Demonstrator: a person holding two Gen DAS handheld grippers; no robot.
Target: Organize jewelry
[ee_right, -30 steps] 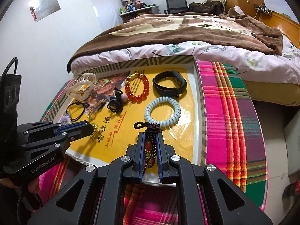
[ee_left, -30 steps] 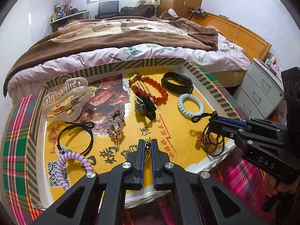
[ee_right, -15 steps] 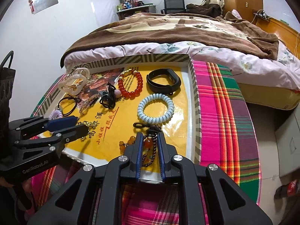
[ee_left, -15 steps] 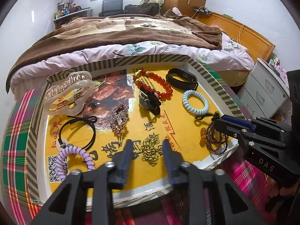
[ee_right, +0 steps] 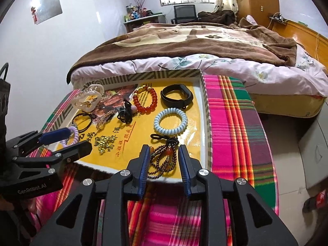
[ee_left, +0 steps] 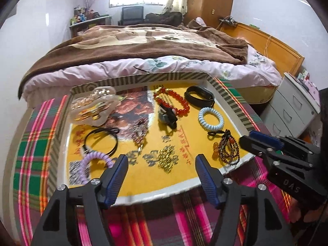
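In the left wrist view we see the small heap of gold-coloured chain links (ee_left: pixel 167 158) lying loose on the yellow printed liner of the shallow white-walled tray (ee_left: pixel 223 98), low in the middle of the frame. Motion blur softens the links and the printed characters around them. The left gripper (ee_left: pixel 162 164) has just been opening: its jaws stand wide apart, the heap on the tray beyond and between the blue pads, touching neither. At the right edge the right gripper (ee_left: pixel 249 140) reaches in, its tips near the dark beaded bracelet with amber beads and a black cord loop (ee_left: pixel 226 150); the far finger is hidden behind the near one.

In the right wrist view we find that beaded bracelet (ee_right: pixel 164 157) near the tray's front edge (ee_right: pixel 203 110), lower centre. The right gripper (ee_right: pixel 164 150) has also just been opening; its jaws are parted modestly, the beads lying between the pads, and we see slim gaps on both sides. The strand's lower end is cut off by the gripper body. At the left, the left gripper (ee_right: pixel 71 142) shows spread fingers beside the gold heap (ee_right: pixel 104 142).
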